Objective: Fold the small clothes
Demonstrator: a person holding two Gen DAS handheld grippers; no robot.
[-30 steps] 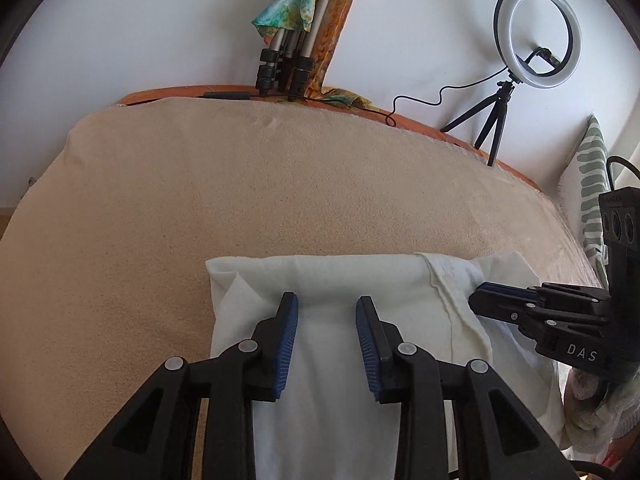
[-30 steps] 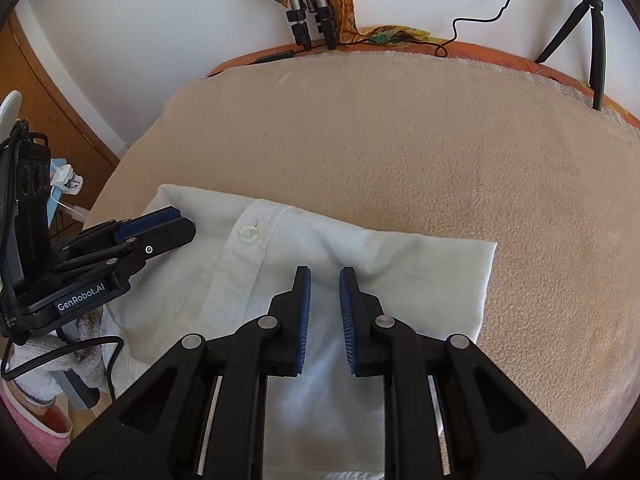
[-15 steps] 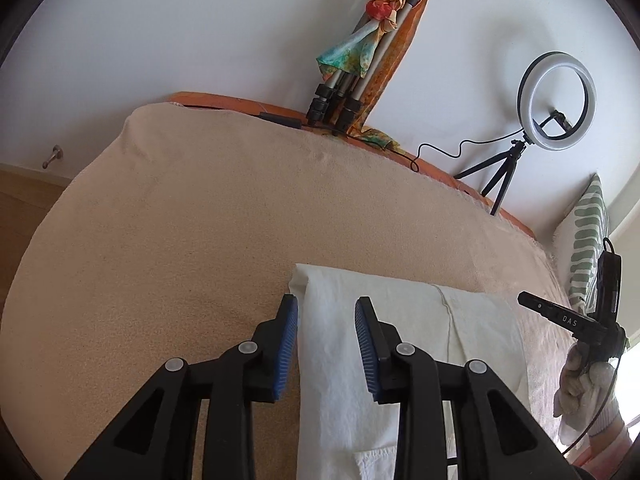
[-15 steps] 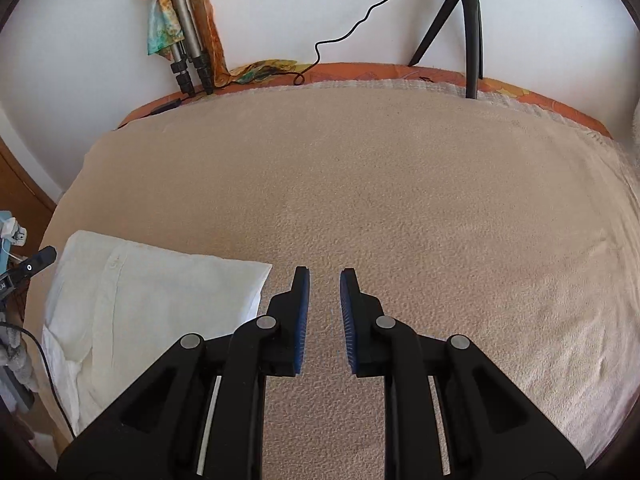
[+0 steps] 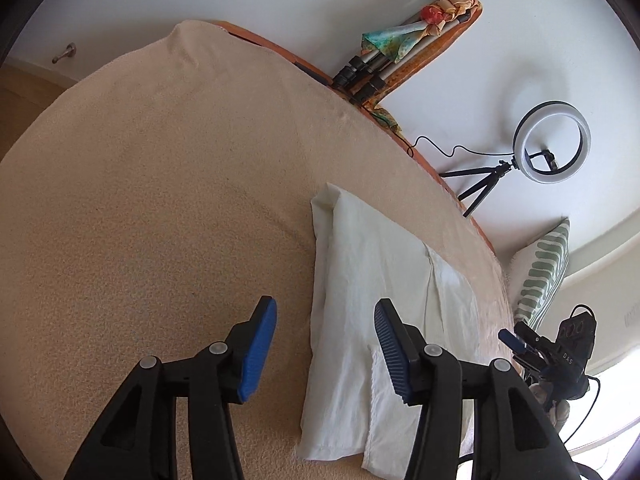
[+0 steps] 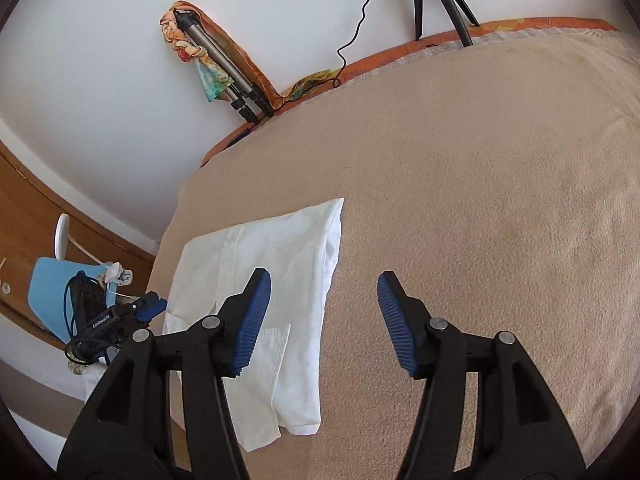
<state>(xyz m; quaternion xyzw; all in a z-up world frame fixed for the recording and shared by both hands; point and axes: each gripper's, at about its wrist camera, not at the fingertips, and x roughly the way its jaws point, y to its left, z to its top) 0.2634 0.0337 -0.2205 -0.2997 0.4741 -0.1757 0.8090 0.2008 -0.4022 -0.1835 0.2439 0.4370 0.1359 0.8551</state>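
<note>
- The white garment (image 5: 380,312) lies flat on the bed's beige blanket (image 5: 160,220) as a long, narrow rectangle with its layers stacked. A seam runs down its length and a small pocket-like patch shows near its close end.
- The left tool (image 5: 326,344) hangs over the garment's left long edge. Its left pad is above bare blanket and its right pad above the cloth. The jaws are opening, and no fabric is pinched between the pads.
- The right tool (image 6: 324,320) hangs over the opposite long edge (image 6: 330,280). Its left pad is above the cloth and its right pad above the blanket. Its jaws are opening too, and neither pad presses on anything.
- Each tool shows small and low in the other's view, well off to the side of the garment, so the two flank the cloth.
- Judged from this, the lengthwise fold is set down and both tools are free of it. A crosswise fold looks to be what remains.
- That next move calls for lowering each tool onto one end of the strip and taking all the layers at its two corners together. The end is then carried evenly over to meet the other, so the stack does not slide apart.
</note>
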